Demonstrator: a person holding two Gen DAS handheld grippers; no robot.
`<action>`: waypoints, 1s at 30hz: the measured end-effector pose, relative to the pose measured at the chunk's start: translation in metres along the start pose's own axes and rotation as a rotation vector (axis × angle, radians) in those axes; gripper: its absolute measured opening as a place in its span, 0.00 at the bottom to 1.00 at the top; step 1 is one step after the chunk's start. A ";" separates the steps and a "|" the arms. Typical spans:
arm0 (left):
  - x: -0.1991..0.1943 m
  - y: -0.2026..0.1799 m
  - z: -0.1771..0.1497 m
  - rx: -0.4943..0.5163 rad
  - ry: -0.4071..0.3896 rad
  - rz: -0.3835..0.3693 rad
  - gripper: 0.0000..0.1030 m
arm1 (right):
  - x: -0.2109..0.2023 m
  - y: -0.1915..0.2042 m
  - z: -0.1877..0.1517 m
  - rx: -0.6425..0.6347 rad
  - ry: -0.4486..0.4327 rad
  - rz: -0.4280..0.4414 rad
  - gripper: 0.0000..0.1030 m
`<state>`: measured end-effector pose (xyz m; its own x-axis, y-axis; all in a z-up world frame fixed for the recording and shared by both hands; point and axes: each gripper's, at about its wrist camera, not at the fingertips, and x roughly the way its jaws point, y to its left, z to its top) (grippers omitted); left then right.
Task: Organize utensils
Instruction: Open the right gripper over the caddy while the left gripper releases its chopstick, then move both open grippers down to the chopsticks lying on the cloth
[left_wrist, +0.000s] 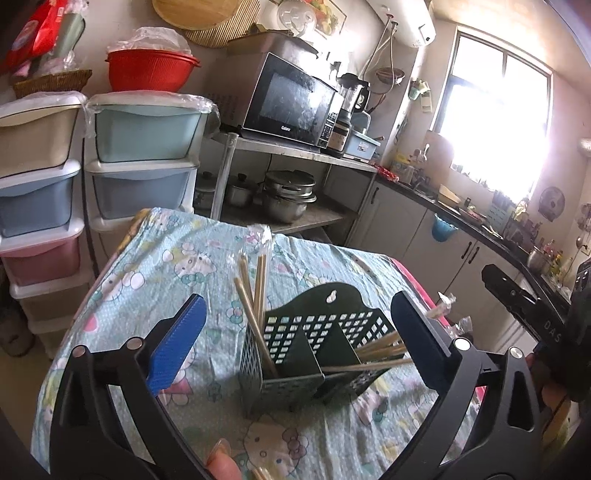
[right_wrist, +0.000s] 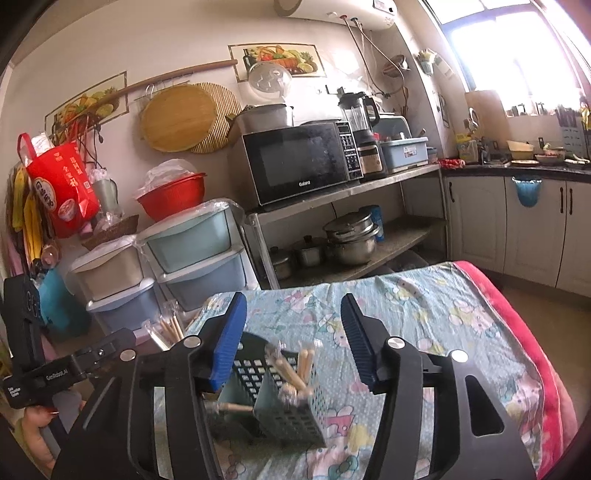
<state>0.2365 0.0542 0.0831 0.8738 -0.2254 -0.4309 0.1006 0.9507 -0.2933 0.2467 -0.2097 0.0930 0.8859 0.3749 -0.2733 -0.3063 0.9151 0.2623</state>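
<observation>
A dark green perforated utensil caddy stands on the table's light blue cartoon cloth. Wooden chopsticks with clear wrapped tips stand upright in its left compartment. More chopsticks lean out to the right from another compartment. My left gripper is open wide, its blue pads on either side of the caddy and apart from it. My right gripper is open above the caddy, and chopsticks poke up below its pads without touching them.
Stacked plastic drawers stand behind the table at the left. A metal shelf holds a microwave and pots. Kitchen cabinets run along the right. The cloth has a red edge on the right.
</observation>
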 end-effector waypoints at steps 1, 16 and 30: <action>-0.001 0.000 -0.002 -0.001 0.002 -0.003 0.89 | -0.001 -0.001 -0.002 0.005 0.006 -0.001 0.53; -0.018 0.008 -0.024 -0.012 0.011 0.003 0.90 | -0.025 0.001 -0.035 -0.012 0.081 -0.016 0.58; -0.023 0.009 -0.048 -0.013 0.062 0.001 0.90 | -0.034 0.005 -0.068 -0.071 0.190 -0.056 0.62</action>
<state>0.1942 0.0574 0.0492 0.8427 -0.2378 -0.4830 0.0935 0.9482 -0.3037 0.1913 -0.2074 0.0407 0.8225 0.3387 -0.4570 -0.2886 0.9408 0.1778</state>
